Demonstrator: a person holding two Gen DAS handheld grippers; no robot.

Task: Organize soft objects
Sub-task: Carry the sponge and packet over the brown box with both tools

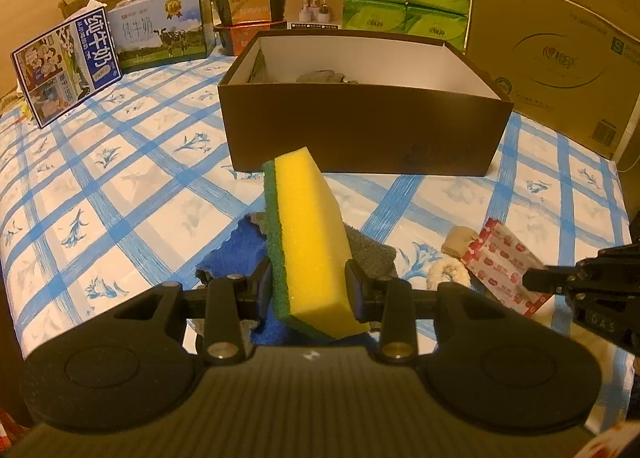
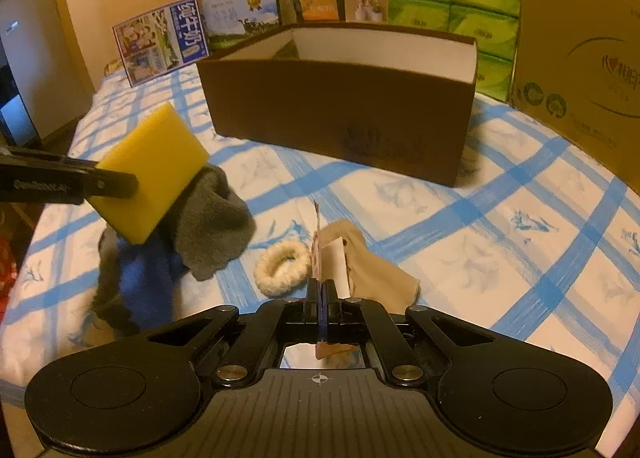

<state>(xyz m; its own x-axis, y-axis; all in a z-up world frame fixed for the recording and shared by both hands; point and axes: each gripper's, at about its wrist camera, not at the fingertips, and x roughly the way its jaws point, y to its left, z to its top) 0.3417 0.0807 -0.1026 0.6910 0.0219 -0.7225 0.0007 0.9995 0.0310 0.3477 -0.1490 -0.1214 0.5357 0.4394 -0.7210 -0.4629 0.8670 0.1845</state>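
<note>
Left wrist view: left gripper [image 1: 309, 285] clamped on yellow-green sponge [image 1: 306, 230], lifted above grey cloth [image 1: 370, 252]; brown box [image 1: 360, 133] beyond. Right wrist view only: right gripper [image 2: 322, 290] pinched shut on red-patterned packet [image 2: 318, 254], edge-on; cream ring [image 2: 280, 266] beside, on bed [image 2: 500, 258].

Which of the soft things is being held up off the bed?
The yellow-and-green sponge, clamped in the left gripper; the grey sock and fluffy white ring lie on the sheet.
</note>
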